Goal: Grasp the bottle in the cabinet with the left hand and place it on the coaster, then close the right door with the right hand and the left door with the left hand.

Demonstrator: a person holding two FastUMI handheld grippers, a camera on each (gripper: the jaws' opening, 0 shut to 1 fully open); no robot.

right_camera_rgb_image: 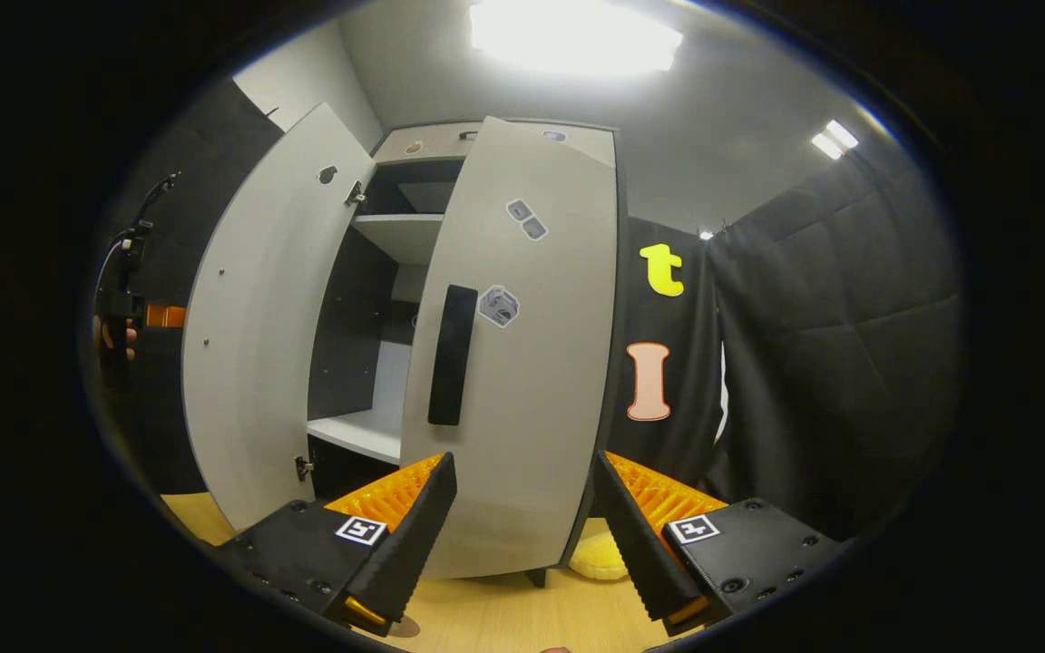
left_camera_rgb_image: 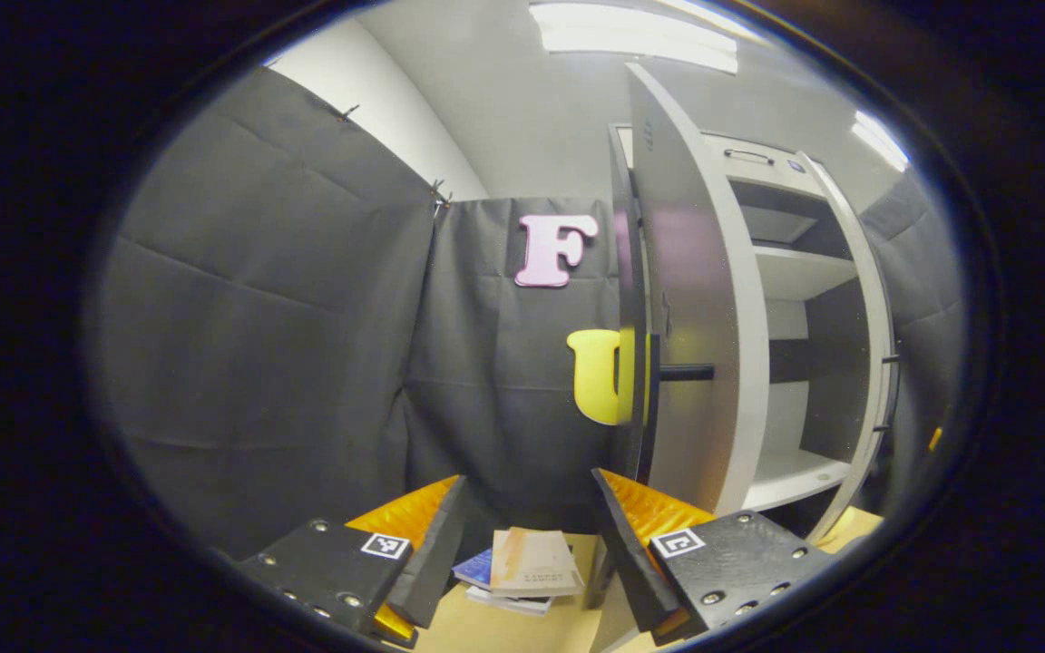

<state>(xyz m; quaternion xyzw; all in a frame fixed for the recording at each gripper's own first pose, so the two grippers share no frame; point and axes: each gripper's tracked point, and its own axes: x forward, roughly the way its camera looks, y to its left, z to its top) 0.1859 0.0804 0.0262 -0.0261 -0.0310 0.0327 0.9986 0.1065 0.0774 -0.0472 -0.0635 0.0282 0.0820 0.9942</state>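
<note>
Both tongs, left (left_camera_rgb_image: 527,535) and right (right_camera_rgb_image: 522,517), gape empty while the cabinet's right door (right_camera_rgb_image: 522,363) stands partly swung and the left door (right_camera_rgb_image: 250,336) wide, bottle and coaster nowhere I can place, so both closings seemingly remain.

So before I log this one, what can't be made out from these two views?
- Bottle and coaster: cannot be located; the partly closed right door covers much of the cabinet interior in the right gripper view.
- Lower shelf: its far part is hidden behind the left door in the left gripper view.
- Books: partly cut off between the left gripper fingers.
- Yellow item: half hidden under the right door's lower edge, near the right gripper.
</note>
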